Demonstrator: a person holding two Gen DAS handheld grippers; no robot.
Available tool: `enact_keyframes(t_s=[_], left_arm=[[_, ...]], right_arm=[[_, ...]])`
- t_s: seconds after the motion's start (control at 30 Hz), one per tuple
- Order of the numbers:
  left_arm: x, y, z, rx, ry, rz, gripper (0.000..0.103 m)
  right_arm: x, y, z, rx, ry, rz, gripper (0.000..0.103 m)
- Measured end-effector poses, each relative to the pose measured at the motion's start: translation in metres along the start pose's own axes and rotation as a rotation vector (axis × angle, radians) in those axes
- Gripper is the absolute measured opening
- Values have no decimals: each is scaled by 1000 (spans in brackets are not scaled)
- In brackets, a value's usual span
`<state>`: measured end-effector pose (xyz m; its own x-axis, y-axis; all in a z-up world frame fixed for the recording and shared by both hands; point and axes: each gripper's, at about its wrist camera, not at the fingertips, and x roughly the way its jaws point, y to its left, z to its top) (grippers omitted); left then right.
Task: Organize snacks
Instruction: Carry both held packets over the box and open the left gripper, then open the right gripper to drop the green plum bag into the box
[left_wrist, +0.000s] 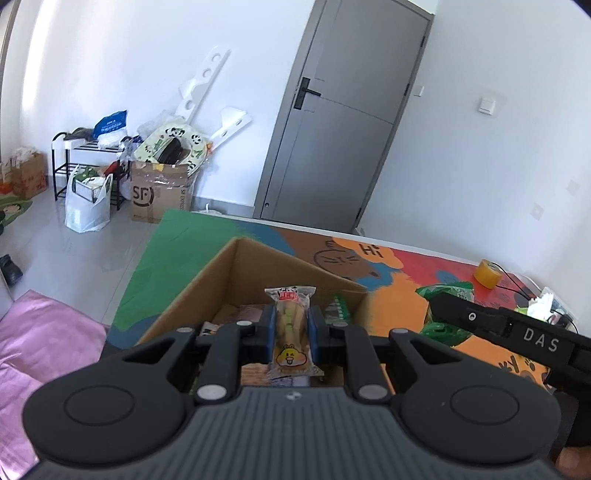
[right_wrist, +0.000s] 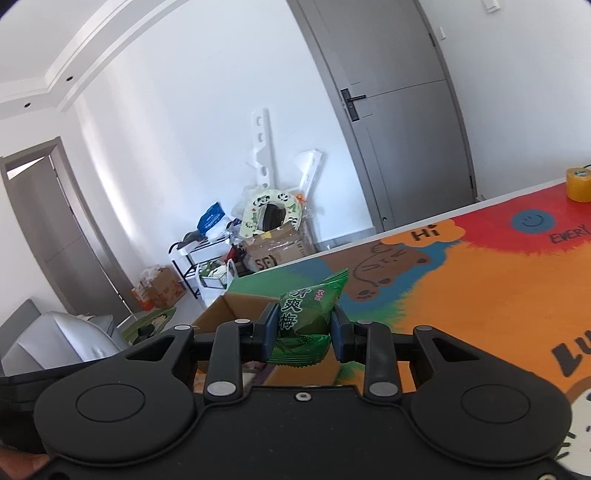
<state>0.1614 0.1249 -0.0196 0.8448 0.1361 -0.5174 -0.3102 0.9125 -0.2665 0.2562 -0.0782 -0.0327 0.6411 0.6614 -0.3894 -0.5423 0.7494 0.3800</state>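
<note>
Gripping a clear-wrapped snack (left_wrist: 291, 332) above the cardboard box (left_wrist: 236, 280), the left gripper (left_wrist: 291, 334) hides most box contents; the right gripper (right_wrist: 304, 328) clamps a green packet (right_wrist: 310, 314), its lower half obscured.

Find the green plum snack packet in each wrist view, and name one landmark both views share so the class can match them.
Left wrist view: the green snack packet is at right of centre, over the colourful mat, held in the right gripper.
Right wrist view: it is at centre, clamped between the gripper's blue pads, above the cardboard box.
Shared landmark: the grey door.
</note>
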Motion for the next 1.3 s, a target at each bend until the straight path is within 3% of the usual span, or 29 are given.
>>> enact_keyframes(t_s=[0.33,0.73,0.83,1.13,1.3], left_arm=[[15,18,18,-23,-17,7,17],[22,35,18,-50,18,26,25],[17,38,16,-57,26,48,31],[-3,41,15,-63,32,85,61],[-13,32,12,-40,24,79,74]], right_arm=[[20,23,4,-34,23,14,30],[36,37,-3,-39,61,37,30],[38,44,-3,-56,56,66,31],[29,48,-3,-44,65,77,53],[14,36,-3,-12,58,48,76]])
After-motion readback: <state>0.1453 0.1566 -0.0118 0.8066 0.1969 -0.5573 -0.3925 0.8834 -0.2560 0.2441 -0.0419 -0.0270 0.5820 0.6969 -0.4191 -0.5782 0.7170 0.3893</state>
